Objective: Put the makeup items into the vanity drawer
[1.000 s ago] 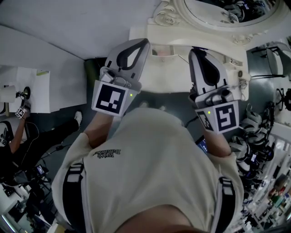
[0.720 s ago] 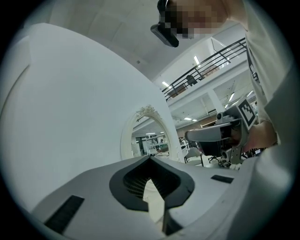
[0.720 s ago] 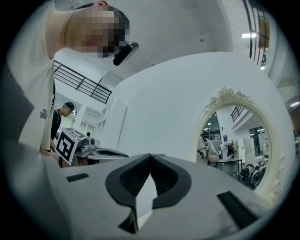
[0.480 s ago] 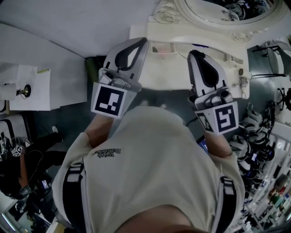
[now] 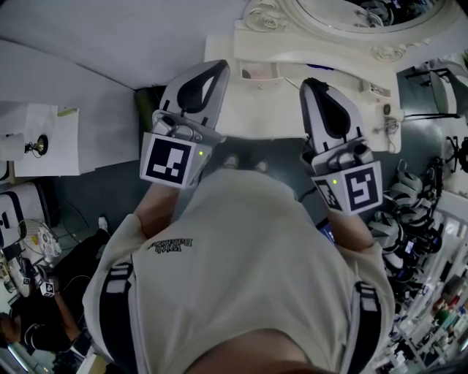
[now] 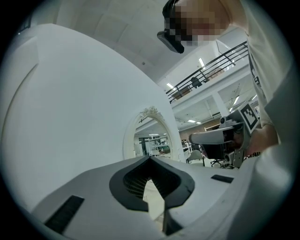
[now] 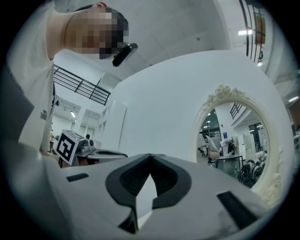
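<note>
- Head view: the left gripper and the right gripper are held side by side in front of the person's chest. Both noses aim forward at the white vanity table.
- Head view: the makeup items are small and hard to make out. A pinkish one lies on the tabletop just beyond the left gripper's tip. A dark one lies just beyond the right gripper's tip, and another small piece sits further to the right. They spread along a line across the table, under the mirror.
- Head view: each gripper has an item almost straight ahead, so I judge that either could reach out without crossing over. I cannot make out the drawer here, so which way the load must then travel is unclear.
- Left gripper view: the jaws meet at their tips, and only a bare diamond-shaped gap shows behind them. Nothing is gripped. The camera tilts upward, so it catches the mirror and a pale wall but no makeup.
- Right gripper view: these jaws are also closed tip to tip and hold nothing. The mirror's carved frame stands to the right and the other gripper is at the left edge. The tabletop and its items lie below what this camera sees.
</note>
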Demonstrator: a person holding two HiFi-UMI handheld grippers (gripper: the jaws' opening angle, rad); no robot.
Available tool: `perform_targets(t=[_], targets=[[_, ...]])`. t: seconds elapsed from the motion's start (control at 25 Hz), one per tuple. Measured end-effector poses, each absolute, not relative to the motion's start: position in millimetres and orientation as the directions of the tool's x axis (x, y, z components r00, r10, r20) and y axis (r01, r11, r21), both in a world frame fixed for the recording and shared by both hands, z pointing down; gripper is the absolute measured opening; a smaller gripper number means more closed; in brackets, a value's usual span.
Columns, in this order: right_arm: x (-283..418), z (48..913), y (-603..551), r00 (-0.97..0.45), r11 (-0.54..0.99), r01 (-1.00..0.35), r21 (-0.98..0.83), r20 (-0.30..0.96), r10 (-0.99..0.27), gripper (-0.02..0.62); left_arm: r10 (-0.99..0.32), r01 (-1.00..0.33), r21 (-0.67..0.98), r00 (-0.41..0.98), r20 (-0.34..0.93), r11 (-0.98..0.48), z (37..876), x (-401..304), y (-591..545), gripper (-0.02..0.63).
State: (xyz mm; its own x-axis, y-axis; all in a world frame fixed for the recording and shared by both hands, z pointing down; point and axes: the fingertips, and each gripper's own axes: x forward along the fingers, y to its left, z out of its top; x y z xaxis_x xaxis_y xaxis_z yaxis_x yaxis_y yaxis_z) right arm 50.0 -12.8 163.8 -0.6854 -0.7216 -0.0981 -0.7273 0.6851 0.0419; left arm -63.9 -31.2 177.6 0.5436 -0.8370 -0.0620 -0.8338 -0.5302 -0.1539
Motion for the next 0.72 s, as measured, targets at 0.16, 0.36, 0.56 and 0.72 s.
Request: perform_targets(t=[0.16, 0.36, 0.56, 0.72], targets=[[53, 167, -10, -0.686, 0.686, -0.727, 0.033, -0.089, -0.722, 0.005, -0.833, -0.830, -0.145, 0.550, -0.058, -0.538, 179, -57, -28, 0.014], [59, 172, -10, -0.684, 0.684, -0.729, 0.028, -0.078, -0.725, 0.005, -0.825, -0.821, -0.137, 0.564, -0.035, -0.555, 186, -45, -27, 0.014], [73, 177, -20, -0.668, 0.664, -0.744, 0.067, -0.054, -0.743, 0.005, -0.812, -0.805, -0.144, 0.584, -0.017, -0.576, 192, -31, -36, 0.014], [95, 188, -44, -0.638, 0.633, -0.766, 0.112, -0.016, -0.770, 0.005, -0.797, -0.787, -0.147, 0.603, 0.015, -0.599, 205, -11, -56, 0.014]])
